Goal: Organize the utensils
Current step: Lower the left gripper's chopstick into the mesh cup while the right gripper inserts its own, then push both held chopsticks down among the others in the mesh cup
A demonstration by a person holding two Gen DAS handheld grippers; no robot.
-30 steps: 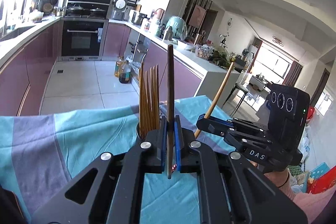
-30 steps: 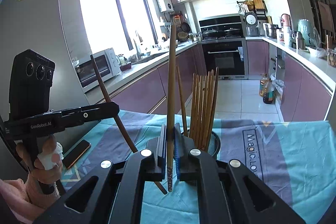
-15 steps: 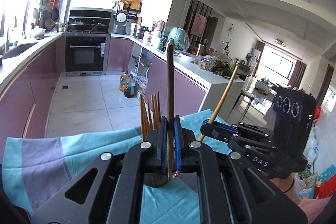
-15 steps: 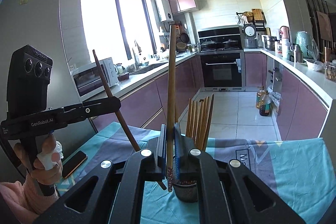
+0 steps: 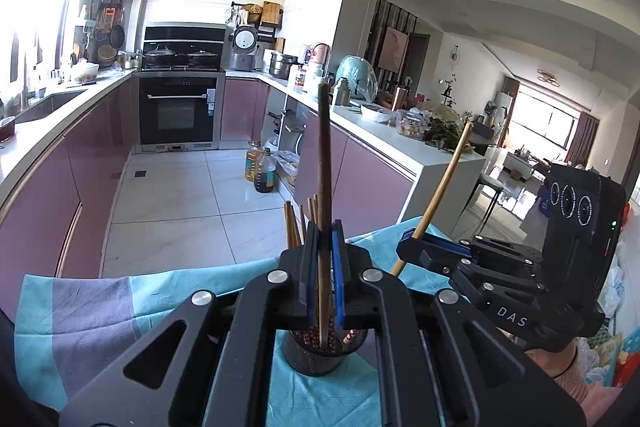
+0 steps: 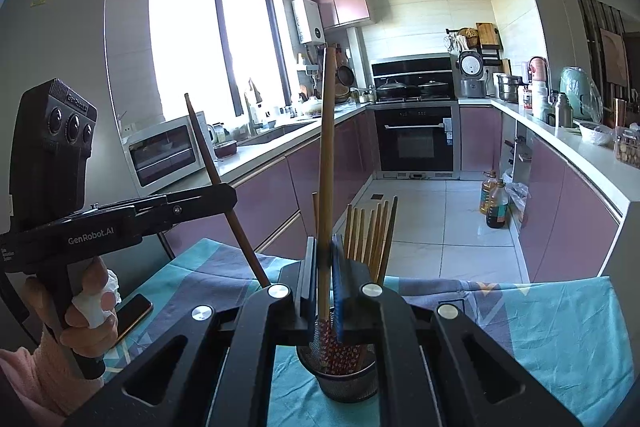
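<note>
We saw a tabletop (image 5: 168, 291) draped in a teal and grey cloth (image 6: 560, 311). On it stood a dark mesh holder (image 5: 320, 357) filled with upright wooden chopsticks (image 6: 372, 235). Our left tongs (image 5: 322, 267) were clamped shut on a dark chopstick (image 5: 324, 163), its long axis near vertical, lower tip inside the holder. Our right tongs (image 6: 322, 279) gripped a lighter chopstick (image 6: 326, 163) the same way, patterned end dipping into the holder. A second earlier both tips hung above the cloth, short of the holder; since then both tongs had risen and moved over it.
</note>
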